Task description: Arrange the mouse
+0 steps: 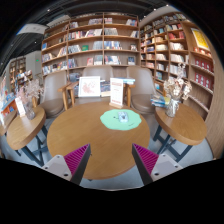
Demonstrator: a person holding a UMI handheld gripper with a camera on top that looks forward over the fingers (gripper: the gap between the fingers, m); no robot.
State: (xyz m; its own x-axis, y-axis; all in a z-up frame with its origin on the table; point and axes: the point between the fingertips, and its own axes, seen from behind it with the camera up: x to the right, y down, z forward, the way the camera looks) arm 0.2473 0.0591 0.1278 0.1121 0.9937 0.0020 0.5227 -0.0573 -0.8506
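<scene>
A small white mouse (123,117) lies on a green mouse mat (120,120) at the far side of a round wooden table (85,135). My gripper (112,160) is open and empty, its two pink-padded fingers (77,160) spread wide above the near edge of the table. The mouse and mat are well beyond the fingertips, slightly to the right of the middle between them.
Two signs (90,87) stand behind the table on a wooden rack. Another round table with a flower vase (177,98) is at the right, one more table (22,125) at the left. Bookshelves (95,45) line the back and right walls.
</scene>
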